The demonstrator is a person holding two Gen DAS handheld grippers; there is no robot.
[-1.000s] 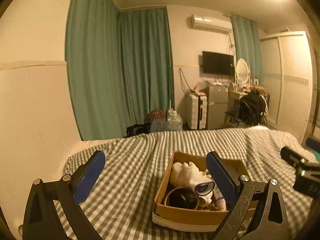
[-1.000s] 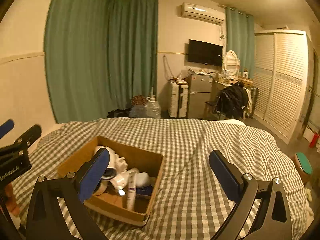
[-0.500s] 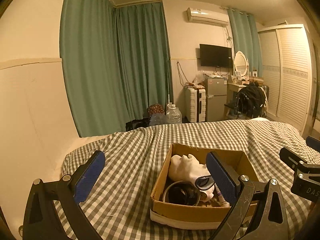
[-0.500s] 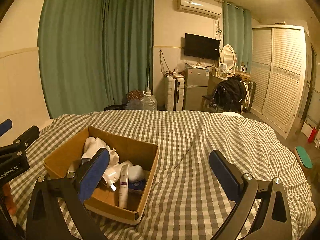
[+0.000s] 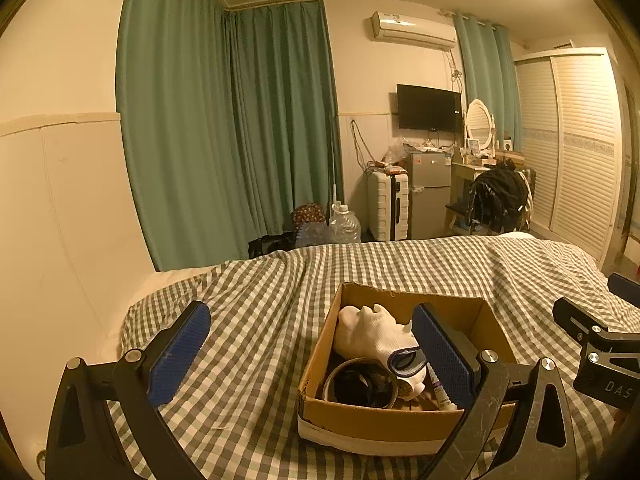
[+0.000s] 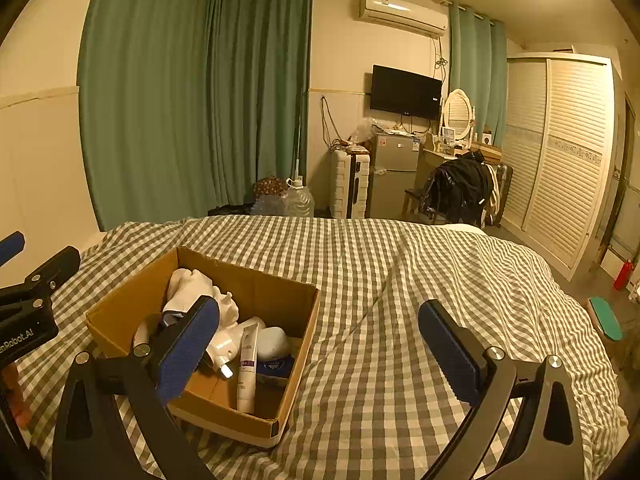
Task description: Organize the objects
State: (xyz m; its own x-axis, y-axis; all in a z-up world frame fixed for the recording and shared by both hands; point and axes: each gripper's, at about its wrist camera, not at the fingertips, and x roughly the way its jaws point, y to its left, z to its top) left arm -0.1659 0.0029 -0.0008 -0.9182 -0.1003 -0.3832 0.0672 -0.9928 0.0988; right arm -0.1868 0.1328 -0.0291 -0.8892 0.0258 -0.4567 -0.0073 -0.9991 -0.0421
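Hovering over the bed, both grippers hang spread wide with nothing between their blue pads. The left gripper (image 5: 310, 354) sits above the near-left corner of the cardboard box (image 5: 384, 424), and the right gripper (image 6: 318, 344) looks down past the box's right wall onto bare checked bedspread (image 6: 400, 280).

Everything to be sorted is inside that box, which rests on the bedspread. A white sock or glove with a dark cuff (image 5: 372, 334) lies heaped on top, a roll of tape (image 5: 362, 384) stands against the near wall, and a white tube (image 6: 247, 364) lies slantwise beside a pale rounded item (image 6: 272, 342) and a dark blue tin (image 6: 274, 366). A small white bottle (image 6: 222, 354) is tucked half under the fabric; what else lies below I cannot make out.

My guess is that the step in hand is choosing a first item and reaching in. The fabric looks like the sensible start — it sits highest and covers the rest. Come straight down, keep the fingers clear of the cardboard walls, and pinch a good fold rather than a loose edge. The box looks light, so a snag could drag it across the bed — the other gripper could steady a wall.
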